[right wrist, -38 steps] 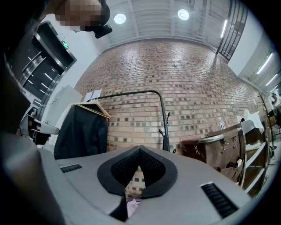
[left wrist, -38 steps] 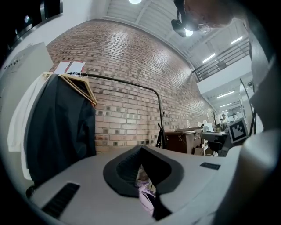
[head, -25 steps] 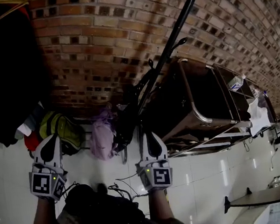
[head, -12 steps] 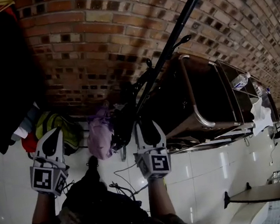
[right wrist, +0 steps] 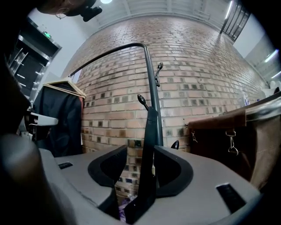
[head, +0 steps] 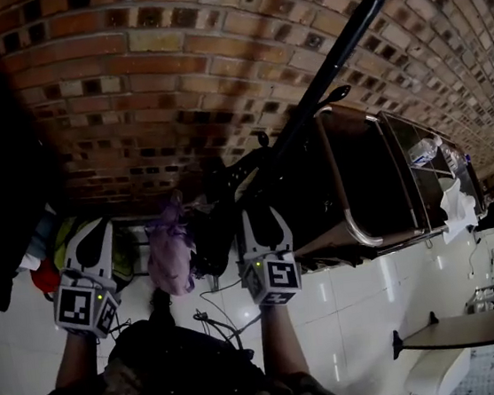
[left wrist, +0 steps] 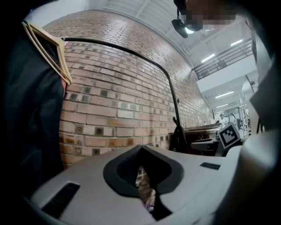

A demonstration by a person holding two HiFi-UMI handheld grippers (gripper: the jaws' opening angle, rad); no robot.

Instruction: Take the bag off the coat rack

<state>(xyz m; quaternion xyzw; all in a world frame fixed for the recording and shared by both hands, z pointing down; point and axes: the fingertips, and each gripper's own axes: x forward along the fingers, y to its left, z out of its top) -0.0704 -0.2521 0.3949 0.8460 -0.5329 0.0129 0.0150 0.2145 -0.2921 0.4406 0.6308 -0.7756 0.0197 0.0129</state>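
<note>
Right hand-held gripper (head: 260, 214) has spread wide since a second ago, flat black bag strap (right wrist: 147, 167) standing between its jaws, bag (head: 208, 242) hanging off the tubular coat rack (head: 336, 47) at its 10 o'clock. Left hand-held gripper (head: 93, 229) is pressed together.

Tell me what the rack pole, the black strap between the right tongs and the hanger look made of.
Rack pole: likely painted metal tube, black, semi-gloss; it is thin and smoothly bent, with a faint highlight.
Black strap: flat and matte, webbing or leather, can't tell which.
Hanger: pale bare wood, judging by its tan slats.
</note>
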